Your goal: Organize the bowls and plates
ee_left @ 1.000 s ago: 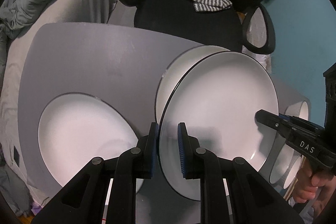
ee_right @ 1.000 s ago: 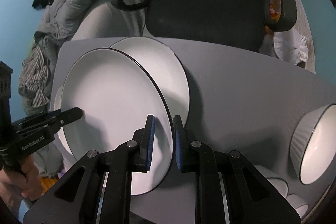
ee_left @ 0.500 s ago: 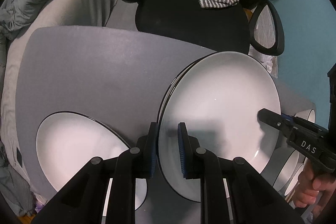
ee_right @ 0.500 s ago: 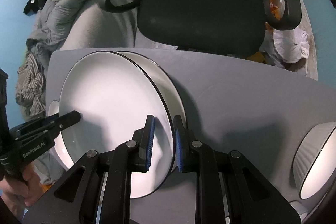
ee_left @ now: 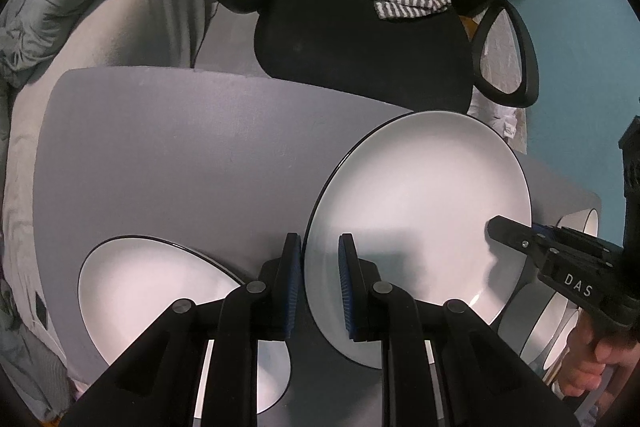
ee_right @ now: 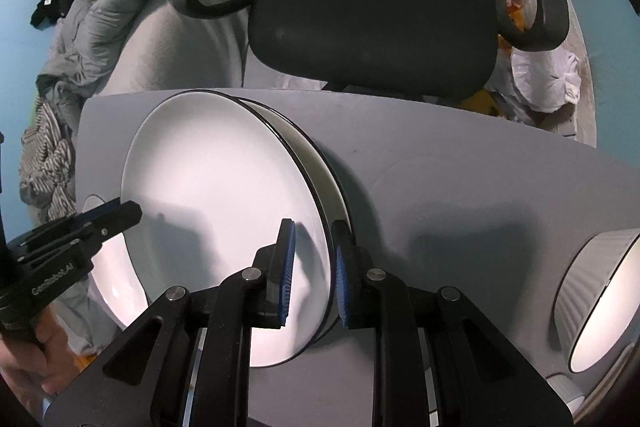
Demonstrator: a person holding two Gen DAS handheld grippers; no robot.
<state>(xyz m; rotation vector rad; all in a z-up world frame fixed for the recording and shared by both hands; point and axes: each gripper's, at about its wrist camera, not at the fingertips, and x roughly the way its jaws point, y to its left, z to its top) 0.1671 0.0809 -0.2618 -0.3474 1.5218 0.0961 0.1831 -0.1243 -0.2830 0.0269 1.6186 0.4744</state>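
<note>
Gripping one plate (ee_left: 416,211) rim: both grippers (right (ee_right: 312,267) opening).

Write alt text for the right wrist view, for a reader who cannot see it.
Two grippers hold a white plate by opposite rims over a second plate on a grey table: the right gripper, jaws opening, at its near edge, the left gripper at its left. A ribbed bowl lies right, a black office chair beyond.

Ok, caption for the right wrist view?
Both claws hold a white plate by opposite rims over another plate on the grey table.
</note>
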